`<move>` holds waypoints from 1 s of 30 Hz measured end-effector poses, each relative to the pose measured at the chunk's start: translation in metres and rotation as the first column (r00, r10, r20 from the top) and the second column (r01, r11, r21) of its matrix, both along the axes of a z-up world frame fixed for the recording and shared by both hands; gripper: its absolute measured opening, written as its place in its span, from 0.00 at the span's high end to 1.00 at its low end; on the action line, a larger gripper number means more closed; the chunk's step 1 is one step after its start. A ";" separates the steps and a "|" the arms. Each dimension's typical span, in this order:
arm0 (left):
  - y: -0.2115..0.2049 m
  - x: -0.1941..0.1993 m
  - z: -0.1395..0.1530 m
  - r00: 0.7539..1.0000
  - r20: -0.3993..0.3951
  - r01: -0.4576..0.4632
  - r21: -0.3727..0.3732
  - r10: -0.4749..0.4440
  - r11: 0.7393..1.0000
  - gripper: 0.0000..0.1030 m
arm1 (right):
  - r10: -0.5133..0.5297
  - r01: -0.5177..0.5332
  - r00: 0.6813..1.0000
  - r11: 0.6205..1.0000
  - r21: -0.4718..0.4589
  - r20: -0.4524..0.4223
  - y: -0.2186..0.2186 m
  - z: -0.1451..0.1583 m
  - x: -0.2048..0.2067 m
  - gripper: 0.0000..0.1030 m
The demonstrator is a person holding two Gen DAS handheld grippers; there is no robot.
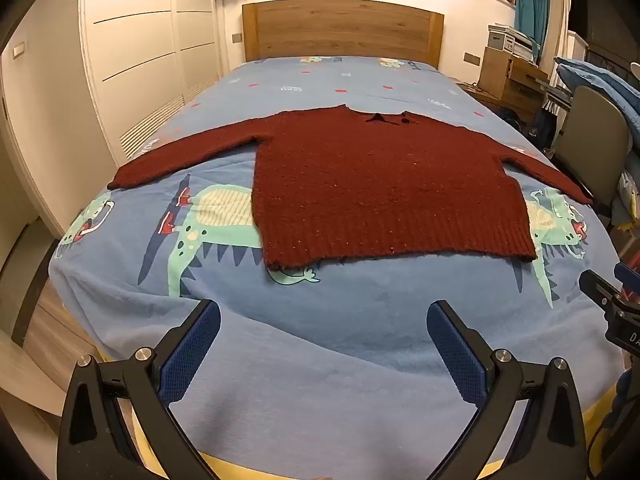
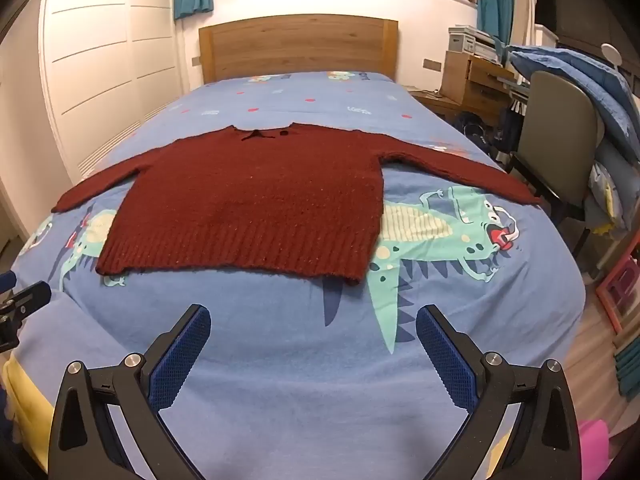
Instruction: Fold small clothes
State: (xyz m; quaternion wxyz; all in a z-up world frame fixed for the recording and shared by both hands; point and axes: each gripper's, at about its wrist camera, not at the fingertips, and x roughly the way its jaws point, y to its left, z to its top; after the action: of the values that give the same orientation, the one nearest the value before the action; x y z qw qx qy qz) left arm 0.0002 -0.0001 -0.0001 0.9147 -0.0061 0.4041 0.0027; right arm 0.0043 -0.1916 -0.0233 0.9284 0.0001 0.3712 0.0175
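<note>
A dark red knitted sweater (image 1: pixel 380 184) lies flat on the blue dinosaur-print bed sheet (image 1: pixel 320 340), both sleeves spread out, ribbed hem toward me. It also shows in the right wrist view (image 2: pixel 256 204). My left gripper (image 1: pixel 323 320) is open and empty above the sheet, a little short of the hem. My right gripper (image 2: pixel 313 324) is open and empty, also short of the hem, nearer its right corner. The right gripper's edge shows at the far right of the left wrist view (image 1: pixel 612 304).
A wooden headboard (image 1: pixel 340 28) stands at the far end of the bed. White wardrobe doors (image 1: pixel 132 60) line the left side. A grey chair (image 2: pixel 560 128) with blue bedding, a wooden desk (image 2: pixel 472 76) and clutter stand at the right.
</note>
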 end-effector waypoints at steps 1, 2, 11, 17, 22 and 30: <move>0.000 0.000 0.000 1.000 -0.001 0.001 0.001 -0.001 1.000 0.01 | 0.000 0.000 1.000 1.000 0.000 0.000 0.000 0.000 0.000 0.00; 0.000 0.000 0.000 1.000 -0.001 0.000 0.003 0.000 1.000 0.01 | 0.000 0.000 1.000 1.000 0.003 0.001 0.000 0.000 0.000 0.00; -0.004 0.000 0.001 1.000 0.000 0.009 -0.008 -0.009 1.000 0.01 | 0.003 -0.003 1.000 1.000 -0.003 0.005 -0.001 0.001 -0.001 0.00; -0.005 -0.003 -0.001 1.000 0.006 0.019 -0.018 -0.019 1.000 0.01 | 0.001 -0.001 1.000 1.000 -0.005 0.004 -0.001 0.001 -0.002 0.00; -0.004 -0.003 0.001 1.000 0.011 0.018 -0.021 -0.018 1.000 0.01 | -0.003 0.003 1.000 1.000 -0.003 0.008 0.001 0.004 -0.002 0.00; -0.007 -0.004 0.005 0.999 0.024 0.029 -0.012 -0.029 0.999 0.01 | 0.008 -0.008 1.000 1.000 0.018 -0.001 0.000 0.002 -0.001 0.00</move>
State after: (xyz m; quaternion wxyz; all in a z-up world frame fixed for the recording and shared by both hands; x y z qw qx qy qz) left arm -0.0042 -0.0068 0.0048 0.9194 -0.0061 0.3931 -0.0133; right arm 0.0035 -0.1914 -0.0210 0.9280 0.0071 0.3716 0.0246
